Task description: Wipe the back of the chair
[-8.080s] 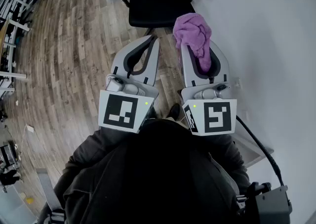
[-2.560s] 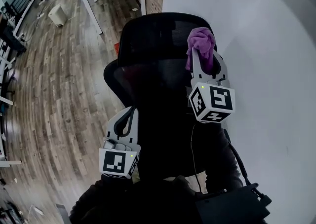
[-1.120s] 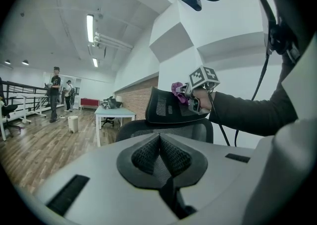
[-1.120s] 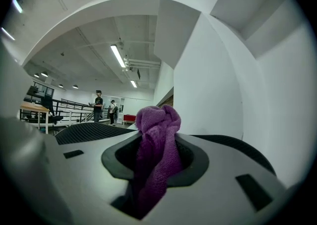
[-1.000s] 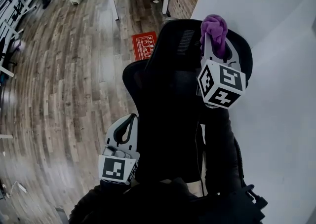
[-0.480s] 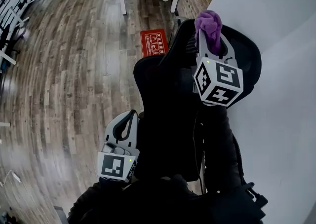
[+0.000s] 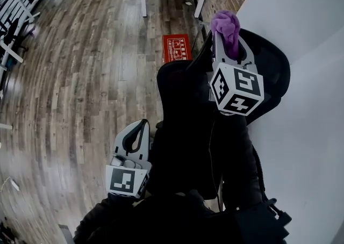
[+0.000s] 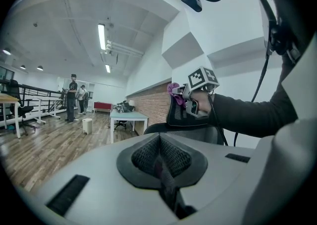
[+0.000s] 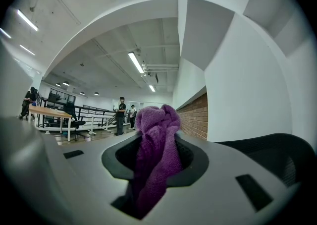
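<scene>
Chair back [image 7: 180, 95] just below right gripper [image 7: 226, 44], jaws clamped on purple cloth [image 7: 224, 22] (near headrest end); left gripper [image 7: 141, 127] pinched shut, empty, lower, farther.

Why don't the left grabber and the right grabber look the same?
The right gripper is shut on a purple cloth; the left gripper is shut on nothing. The right gripper is high, by the top of the black chair; the left gripper is low beside it. Both are grey with a marker cube.
</scene>
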A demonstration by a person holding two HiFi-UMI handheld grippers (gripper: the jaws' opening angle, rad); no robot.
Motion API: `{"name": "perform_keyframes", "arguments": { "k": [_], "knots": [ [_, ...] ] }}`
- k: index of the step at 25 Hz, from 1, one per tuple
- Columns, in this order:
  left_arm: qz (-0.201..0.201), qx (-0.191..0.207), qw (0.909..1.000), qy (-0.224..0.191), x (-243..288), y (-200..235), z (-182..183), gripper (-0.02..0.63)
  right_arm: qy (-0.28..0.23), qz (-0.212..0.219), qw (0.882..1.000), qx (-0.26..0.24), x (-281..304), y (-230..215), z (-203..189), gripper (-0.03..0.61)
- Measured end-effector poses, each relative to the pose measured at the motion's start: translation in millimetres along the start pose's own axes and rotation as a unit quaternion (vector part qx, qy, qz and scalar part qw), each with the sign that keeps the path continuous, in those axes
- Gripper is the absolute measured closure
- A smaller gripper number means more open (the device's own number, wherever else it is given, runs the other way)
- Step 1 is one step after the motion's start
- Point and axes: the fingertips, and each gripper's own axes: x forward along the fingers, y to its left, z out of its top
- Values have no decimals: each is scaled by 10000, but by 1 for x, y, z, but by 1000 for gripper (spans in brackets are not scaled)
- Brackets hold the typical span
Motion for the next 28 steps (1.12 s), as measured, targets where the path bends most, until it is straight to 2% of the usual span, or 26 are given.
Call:
{"name": "perform_keyframes", "arguments": {
  "k": [13,17,22,28],
  "knots": [
    [-210,118,9997,39,-1,-21,-8,604,50,112,9999,85,-23,11,-27,466],
    [-136,136,9998,35,-1,-20,-7,604,85,129,9998,88,-18,9,-30,466],
    [-139,171,9997,89,2,-23,-4,604,83,8,9999,107,-20,-6,-26,466],
    [-283,268,9991,144,14,-37,-10,604,125,-235,9996,124,-23,-35,-39,466]
  ]
}}
